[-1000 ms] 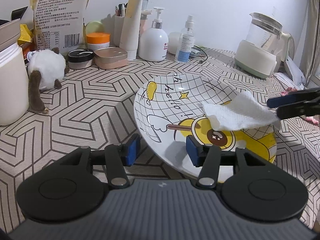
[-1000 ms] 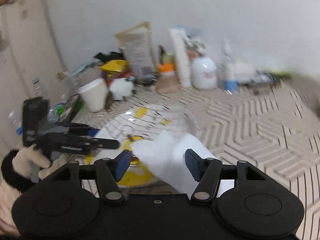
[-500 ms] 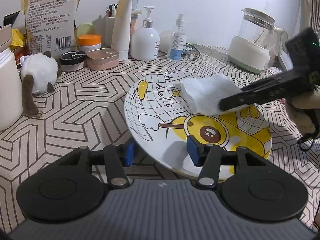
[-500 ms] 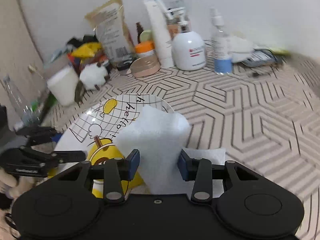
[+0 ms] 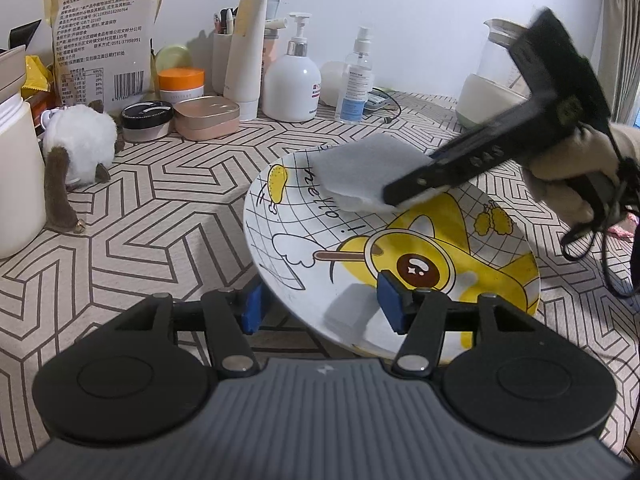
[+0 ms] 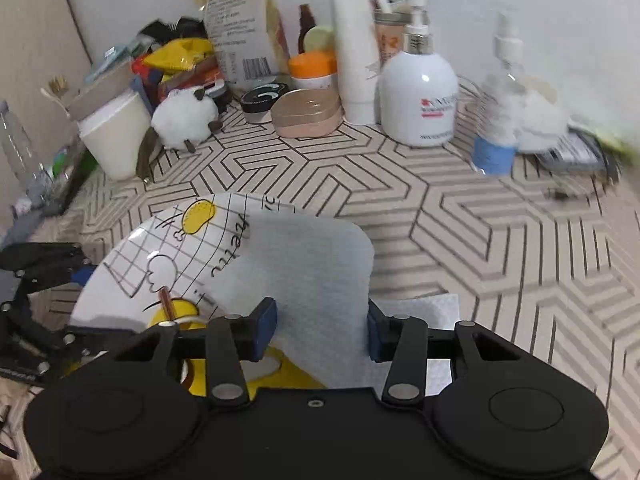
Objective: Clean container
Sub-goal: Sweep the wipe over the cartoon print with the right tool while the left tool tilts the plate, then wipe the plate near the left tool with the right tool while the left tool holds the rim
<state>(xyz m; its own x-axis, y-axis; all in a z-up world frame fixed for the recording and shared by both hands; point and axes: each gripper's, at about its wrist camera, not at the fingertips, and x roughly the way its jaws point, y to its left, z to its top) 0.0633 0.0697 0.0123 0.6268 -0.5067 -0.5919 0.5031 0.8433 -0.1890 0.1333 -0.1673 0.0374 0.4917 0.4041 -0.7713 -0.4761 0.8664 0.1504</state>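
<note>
A round plate (image 5: pixel 304 240) with a yellow cartoon print is tilted up off the patterned table. My left gripper (image 5: pixel 320 306) has the plate's near rim between its blue pads; the jaws are opening, though the pads still sit on the rim. A folded white paper towel (image 5: pixel 360 176) lies against the plate's far part near the "hello" lettering. My right gripper (image 6: pixel 320 330) has this towel (image 6: pixel 312 264) between its pads and its jaws are opening slightly. Seen from the left wrist, the right gripper (image 5: pixel 400 196) reaches in from the right. The plate (image 6: pixel 160 248) lies lower left in the right wrist view.
Along the wall stand a pump bottle (image 5: pixel 291 88), spray bottle (image 5: pixel 356 80), white tube (image 5: pixel 246 44), jars (image 5: pixel 180 84), a pink case (image 5: pixel 206 118) and a snack bag (image 5: pixel 104 28). A plush toy (image 5: pixel 78 144) and cream cup (image 5: pixel 16 168) sit left, a kettle (image 5: pixel 492 80) right. Another tissue (image 6: pixel 436 312) lies on the table.
The right gripper has carried the paper towel across the plate from its right side to the far rim by the lettering. The left gripper has kept its place on the plate's rim.
</note>
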